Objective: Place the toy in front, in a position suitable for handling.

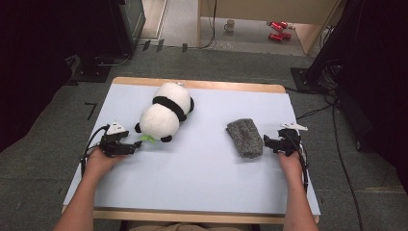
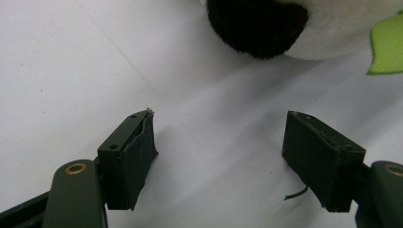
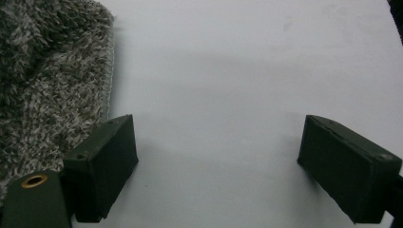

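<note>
A plush panda [image 1: 166,111] lies on the white table cover [image 1: 202,163], left of centre, with a green leaf [image 1: 147,139] at its near end. My left gripper [image 1: 137,146] rests just short of that leaf, jaws open and empty. In the left gripper view a black paw [image 2: 256,23] and the leaf [image 2: 387,45] sit beyond the gripper [image 2: 221,142]. A grey fuzzy cloth [image 1: 245,137] lies right of centre. My right gripper [image 1: 266,142] stands open beside the cloth's right edge. In the right gripper view the cloth [image 3: 45,80] lies against the left jaw of the gripper [image 3: 218,152].
The table's wooden edge [image 1: 226,86] shows at the back. Beyond it on the floor are a mug [image 1: 230,25] and red cans [image 1: 277,30]. Dark equipment stands [image 1: 320,57] and cables flank the table on both sides.
</note>
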Tool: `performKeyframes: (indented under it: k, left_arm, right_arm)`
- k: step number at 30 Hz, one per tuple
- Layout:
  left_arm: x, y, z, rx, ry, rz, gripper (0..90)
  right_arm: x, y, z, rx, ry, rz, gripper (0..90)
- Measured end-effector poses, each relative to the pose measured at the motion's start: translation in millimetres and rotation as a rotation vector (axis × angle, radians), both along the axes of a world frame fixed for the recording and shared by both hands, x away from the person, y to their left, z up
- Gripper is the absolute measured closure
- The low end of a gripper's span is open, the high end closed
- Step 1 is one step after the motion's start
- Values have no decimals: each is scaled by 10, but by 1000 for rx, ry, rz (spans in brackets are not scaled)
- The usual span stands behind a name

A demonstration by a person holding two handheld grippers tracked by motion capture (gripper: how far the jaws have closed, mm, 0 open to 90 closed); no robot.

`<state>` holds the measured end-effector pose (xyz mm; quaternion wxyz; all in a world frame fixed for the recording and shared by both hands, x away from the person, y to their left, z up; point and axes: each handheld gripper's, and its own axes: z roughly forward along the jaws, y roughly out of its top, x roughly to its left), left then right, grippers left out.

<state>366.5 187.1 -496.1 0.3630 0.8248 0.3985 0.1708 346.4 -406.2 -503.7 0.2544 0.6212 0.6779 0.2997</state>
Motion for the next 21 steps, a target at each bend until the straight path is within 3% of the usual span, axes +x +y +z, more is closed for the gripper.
performKeyframes:
  k: [15,19,21]
  left_arm:
    - [-7,-24,0,2,0,19,253]
    - [17,-27,22,-6,25,26,241]
    - [33,-6,65,-38,44,53,234]
  right_arm:
    - [0,0,0,0,-1,0,120]
    - [0,1,0,0,0,0,120]
    - [0,0,0,0,0,0,120]
